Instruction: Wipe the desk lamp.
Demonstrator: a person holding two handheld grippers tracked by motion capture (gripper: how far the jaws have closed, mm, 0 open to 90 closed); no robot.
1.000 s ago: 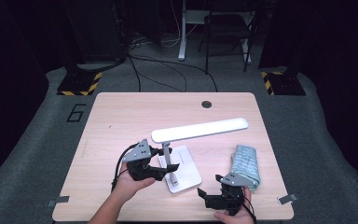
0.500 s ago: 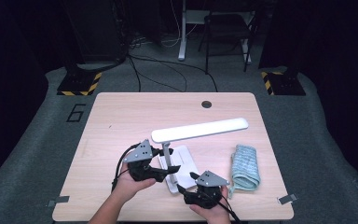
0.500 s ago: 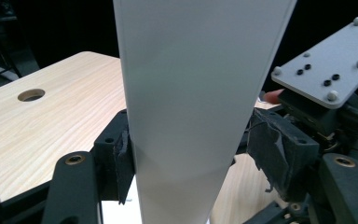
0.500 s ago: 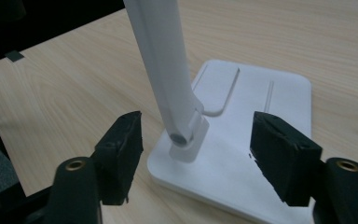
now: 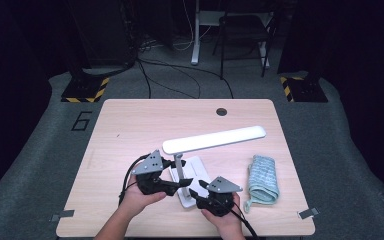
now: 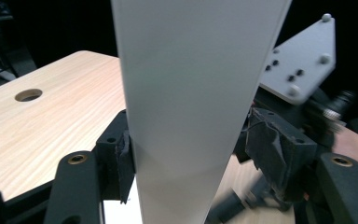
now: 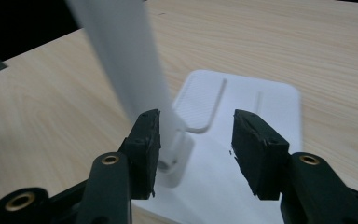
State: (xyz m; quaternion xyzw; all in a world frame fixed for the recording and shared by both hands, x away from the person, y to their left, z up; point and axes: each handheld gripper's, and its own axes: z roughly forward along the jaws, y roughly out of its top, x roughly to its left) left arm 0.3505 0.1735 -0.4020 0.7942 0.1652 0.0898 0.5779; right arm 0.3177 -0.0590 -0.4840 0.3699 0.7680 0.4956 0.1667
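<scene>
White desk lamp (image 5: 190, 172) stands on the desk (image 5: 130, 125) near its front edge, flat base (image 7: 261, 102) down, long head (image 5: 215, 139) level above it. Left tongs (image 5: 172, 184) sit at the lamp's upright stem (image 5: 179, 167); whether they grip it, I cannot tell. Right tongs (image 7: 193, 149) hover released over the front of the base; their jaws have just been closing, nothing clamped between them. Folded cloth (image 5: 263, 179) lies to the right, apart from the lamp.

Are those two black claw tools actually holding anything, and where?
The left gripper straddles the white desk lamp at its stem; contact is unclear. The right gripper's jaws, just closing, hold nothing.
</scene>
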